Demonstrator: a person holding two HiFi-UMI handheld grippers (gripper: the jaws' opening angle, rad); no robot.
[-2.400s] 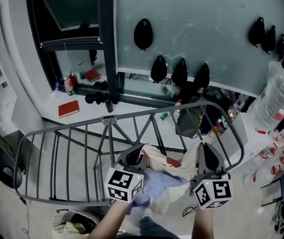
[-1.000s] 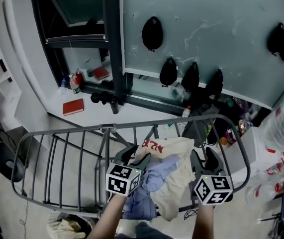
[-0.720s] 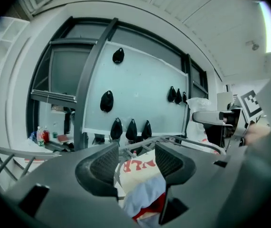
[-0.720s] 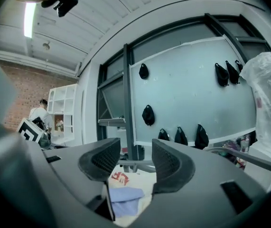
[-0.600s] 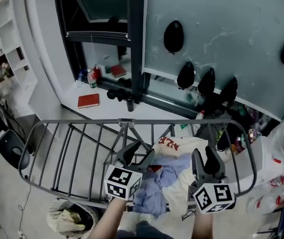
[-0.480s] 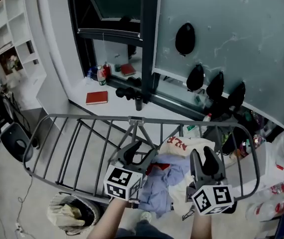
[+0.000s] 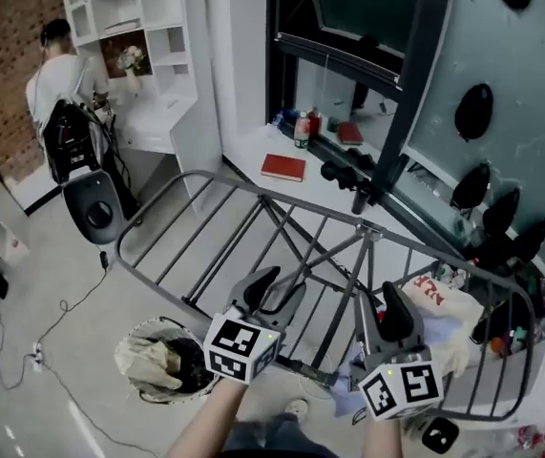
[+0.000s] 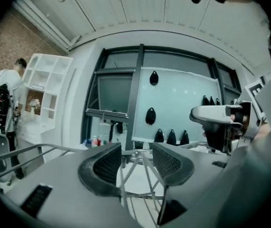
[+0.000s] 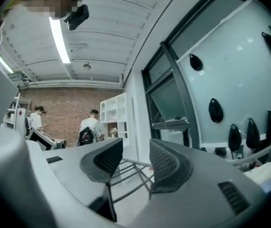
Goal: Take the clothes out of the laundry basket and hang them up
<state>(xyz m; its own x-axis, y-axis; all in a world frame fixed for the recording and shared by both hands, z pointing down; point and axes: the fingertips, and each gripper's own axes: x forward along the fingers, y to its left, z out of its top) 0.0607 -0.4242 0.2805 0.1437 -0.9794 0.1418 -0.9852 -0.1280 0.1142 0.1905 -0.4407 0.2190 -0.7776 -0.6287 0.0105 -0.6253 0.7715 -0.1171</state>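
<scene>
The left gripper holds its black ribbed fingers apart with nothing between them, after closing a little; the right gripper does the same, its fingers also empty. Below them on the pale floor, the round laundry basket holds crumpled cream clothes. The grey metal drying rack spreads ahead, a cream garment with red print draped over its right end. Beyond lie a red book on a white counter, white shelves and a person by a brick wall.
</scene>
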